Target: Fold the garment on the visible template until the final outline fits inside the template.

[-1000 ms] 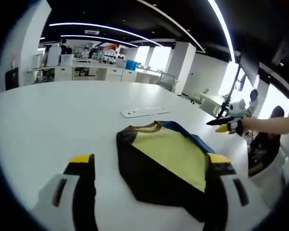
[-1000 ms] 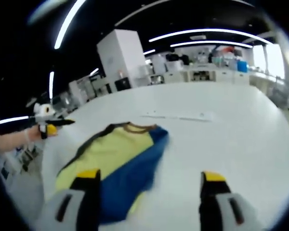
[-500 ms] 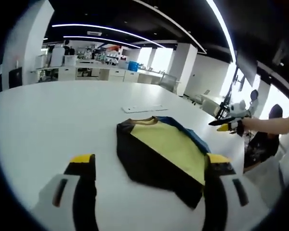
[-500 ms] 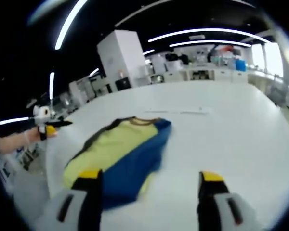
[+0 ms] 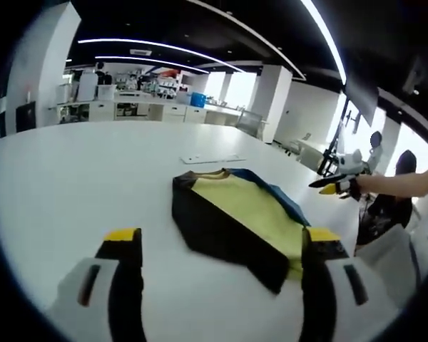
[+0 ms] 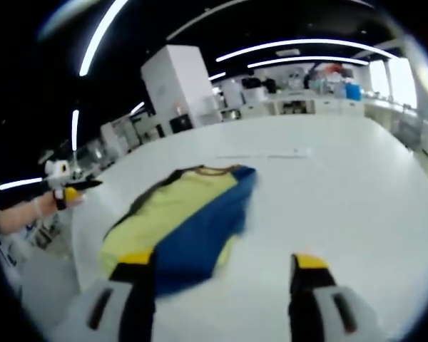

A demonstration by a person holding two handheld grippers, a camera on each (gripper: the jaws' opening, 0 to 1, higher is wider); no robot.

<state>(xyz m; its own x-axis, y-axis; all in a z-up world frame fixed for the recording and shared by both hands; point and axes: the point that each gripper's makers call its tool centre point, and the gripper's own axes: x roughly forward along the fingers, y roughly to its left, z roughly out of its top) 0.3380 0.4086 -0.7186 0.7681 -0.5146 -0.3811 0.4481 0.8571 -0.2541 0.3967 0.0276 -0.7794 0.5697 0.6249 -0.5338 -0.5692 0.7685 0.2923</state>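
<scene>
Both cameras had drawn slightly back since the earlier frames, while the folded garment (image 5: 232, 224) lay where it was on the white bench (image 5: 71, 185). From the left gripper (image 5: 221, 249), jaws wide and empty, it sat at 12 o'clock. From the right gripper (image 6: 217, 274), likewise spread and empty, the garment (image 6: 182, 221) lay at 11 o'clock, blue sleeve uppermost.

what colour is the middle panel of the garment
Yellow, between black and blue side parts; the garment shows best in the left gripper view.
</scene>
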